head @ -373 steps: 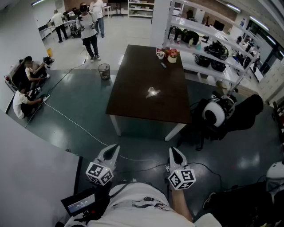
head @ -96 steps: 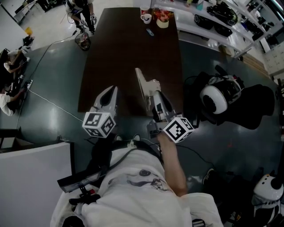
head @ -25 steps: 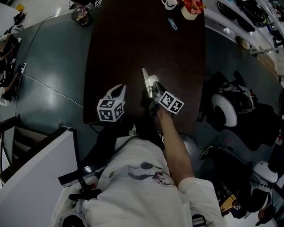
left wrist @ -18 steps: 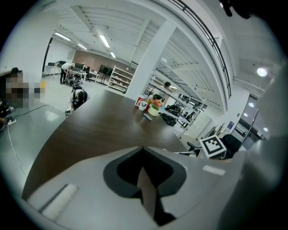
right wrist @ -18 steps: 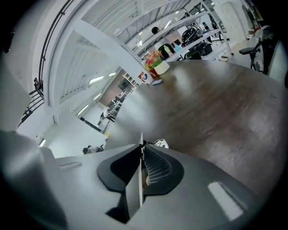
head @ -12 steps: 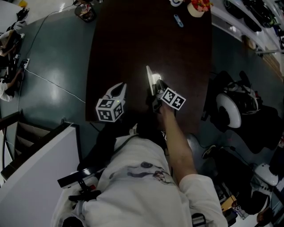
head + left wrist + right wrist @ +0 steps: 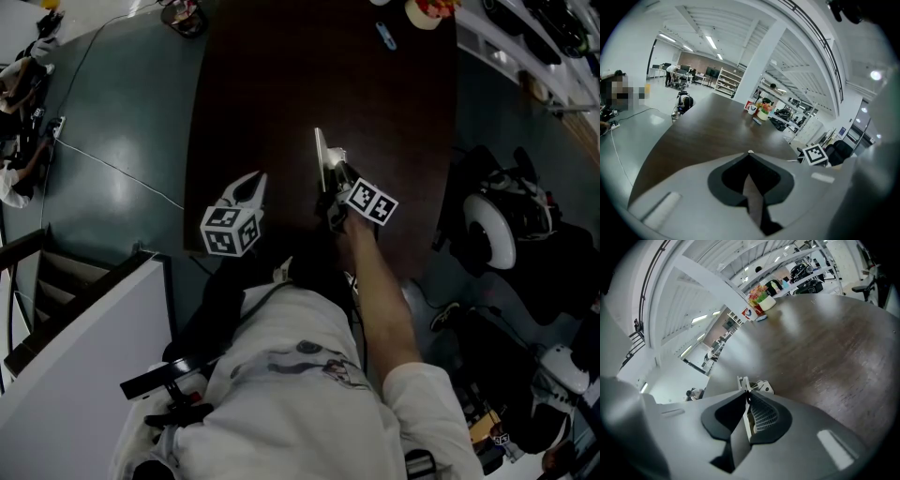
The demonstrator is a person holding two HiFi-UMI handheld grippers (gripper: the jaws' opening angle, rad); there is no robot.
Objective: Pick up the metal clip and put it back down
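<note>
Metal clip (image 7: pixel 321 161) pinched upright in right gripper (image 7: pixel 332 178), close to dark wooden table (image 7: pixel 281 94). Left gripper (image 7: pixel 250 180) jaws together, empty, hovering near table's front edge.

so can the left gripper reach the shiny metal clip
Probably: only bare dark wooden table lies between the left gripper and the shiny metal clip. But the right gripper is shut on it, and the left's jaws are together.

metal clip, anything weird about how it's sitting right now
The metal clip stands on edge, pinched in the right gripper over the dark table, not lying flat. Nothing looks bent or spilled; whether it touches the table is unclear.
</note>
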